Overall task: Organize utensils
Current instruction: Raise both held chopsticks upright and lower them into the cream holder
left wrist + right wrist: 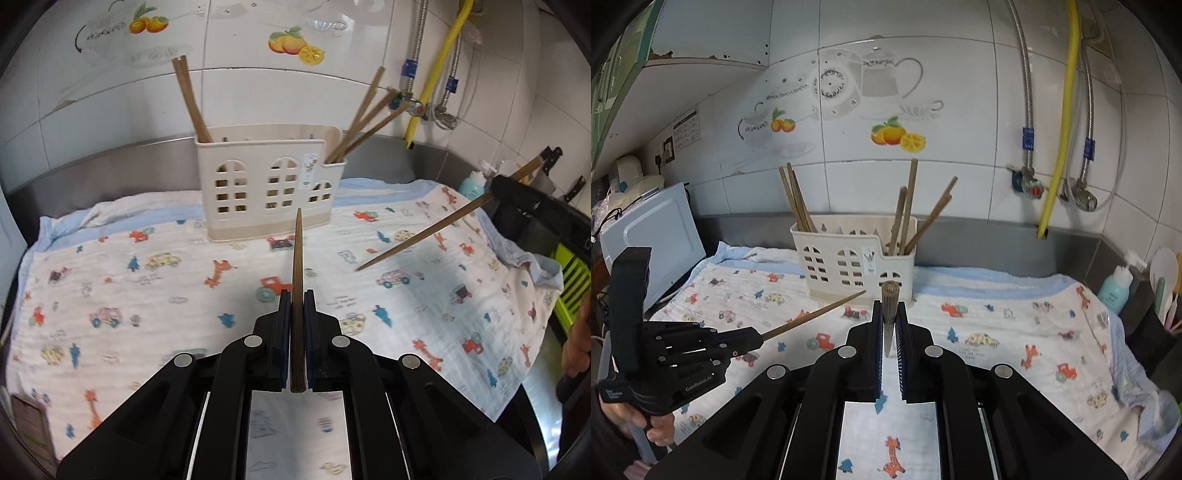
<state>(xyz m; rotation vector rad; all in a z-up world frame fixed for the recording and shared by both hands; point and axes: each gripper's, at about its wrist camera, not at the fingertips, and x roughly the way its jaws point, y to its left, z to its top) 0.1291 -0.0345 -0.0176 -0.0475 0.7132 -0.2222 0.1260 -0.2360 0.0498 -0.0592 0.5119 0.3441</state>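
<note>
The left gripper [295, 306] was clamped on a slim brown wooden chopstick [297, 266], which ran straight forward between the blue pads with its tapered tip aimed at the foot of the cream plastic utensil holder with arched window cut-outs [266, 184]. The right gripper [889, 314] likewise gripped a second brown wooden chopstick [889, 295], seen nearly end-on in its own camera, blunt end up; in the left wrist view that stick [424, 236] slanted down toward the cloth, its tip near the fabric, though whether it touched could not be told.

Both sticks were held over the white muslin cloth printed with cars and giraffes [147, 295], in front of the holder and apart from it.

As for progress, the job looked well under way. The holder stood upright at the back of the cloth against the steel backsplash [110, 170], with a bundle of chopsticks leaning in its left compartment [798, 199] and several more splayed in its right compartment [916, 214]. No loose utensils showed on the visible cloth. What seemed left was dropping these two held sticks into a compartment; they might well have been the last pair, though the cloth's edges were partly hidden by the grippers.
</note>
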